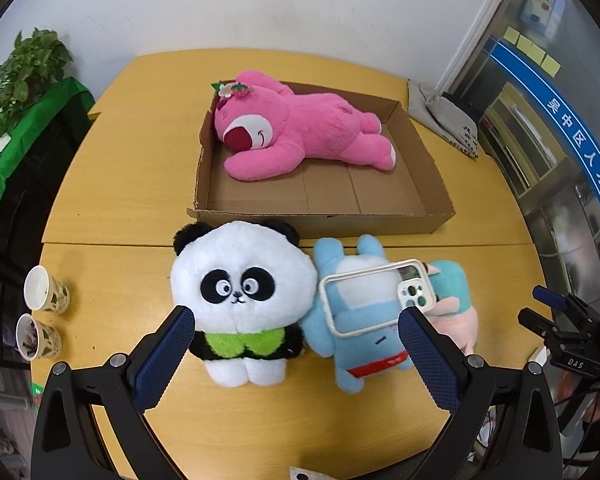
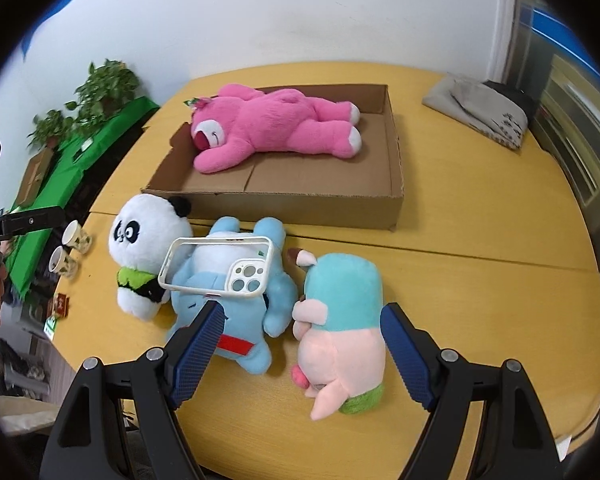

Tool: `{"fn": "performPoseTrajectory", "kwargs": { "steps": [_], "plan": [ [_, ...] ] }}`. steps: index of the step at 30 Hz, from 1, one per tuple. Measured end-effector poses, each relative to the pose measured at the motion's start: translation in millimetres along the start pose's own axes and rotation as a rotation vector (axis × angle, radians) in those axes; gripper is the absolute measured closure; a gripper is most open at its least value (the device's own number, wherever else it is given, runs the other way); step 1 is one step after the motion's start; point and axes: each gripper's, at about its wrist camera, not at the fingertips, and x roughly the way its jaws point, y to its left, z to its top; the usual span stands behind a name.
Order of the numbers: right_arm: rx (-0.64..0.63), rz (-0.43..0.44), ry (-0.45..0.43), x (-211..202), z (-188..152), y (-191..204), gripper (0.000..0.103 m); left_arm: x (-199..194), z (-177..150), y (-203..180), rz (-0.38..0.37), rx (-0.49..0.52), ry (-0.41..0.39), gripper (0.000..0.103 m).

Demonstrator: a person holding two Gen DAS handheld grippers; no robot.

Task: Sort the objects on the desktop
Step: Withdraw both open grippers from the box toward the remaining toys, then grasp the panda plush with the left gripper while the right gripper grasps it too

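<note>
Yellow surface (image 1: 124, 184) carries all items. Cardboard tray (image 1: 404, 200) sits ahead of both hand-held grippers; pink plush bear (image 1: 300, 136) lies inside it on its side. Panda plush (image 1: 240, 288) stands between the wide-spread fingers of the left hand-held gripper (image 1: 296, 356), untouched. Blue plush (image 2: 240, 312) lies just beside the panda, a clear phone case (image 2: 220, 268) resting on it. Teal-and-pink plush (image 2: 340, 320) lies between the wide-spread fingers of the right hand-held gripper (image 2: 300, 352). Two paper cups (image 1: 44, 312) stand far left.
</note>
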Motion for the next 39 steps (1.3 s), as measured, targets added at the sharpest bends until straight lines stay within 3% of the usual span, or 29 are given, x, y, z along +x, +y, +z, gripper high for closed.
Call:
{"fn": "performPoseTrajectory", "kwargs": {
  "steps": [7, 10, 19, 23, 27, 29, 34, 35, 39],
  "plan": [
    [-0.080, 0.026, 0.004, 31.7, 17.3, 73.1, 0.023, 30.9, 2.3, 41.2, -0.043, 0.020, 0.073, 0.000],
    [-0.057, 0.012, 0.058, 55.7, 26.9, 86.6, 0.023, 45.6, 0.7, 55.1, -0.070, 0.029, 0.105, 0.000],
    [-0.160, 0.070, 0.070, 89.2, 62.5, 134.7, 0.023, 79.1, 8.3, 102.4, -0.111, -0.034, 0.144, 0.000],
    [-0.317, 0.172, 0.106, 129.0, 75.1, 175.3, 0.023, 105.4, 18.6, 121.5, -0.133, -0.036, 0.169, 0.000],
    [-0.463, 0.222, 0.172, 180.5, 76.9, 205.1, 0.023, 132.3, 21.1, 130.9, -0.219, -0.071, 0.210, 0.000],
    [-0.474, 0.229, 0.214, 204.4, 74.4, 204.6, 0.023, 145.6, 22.0, 135.3, -0.263, -0.089, 0.230, 0.000],
    [-0.376, 0.391, 0.289, 234.7, 75.5, 184.0, 0.019, 175.9, 23.6, 143.5, -0.373, -0.122, 0.281, 0.002],
    [-0.368, 0.414, 0.306, 239.1, 74.4, 181.2, 0.017, 177.6, 22.7, 140.6, -0.397, -0.106, 0.292, 0.010],
    [-0.324, 0.487, 0.328, 244.2, 67.7, 172.7, 0.022, 172.5, 22.6, 128.9, -0.407, -0.049, 0.298, 0.020]
  ]
}}
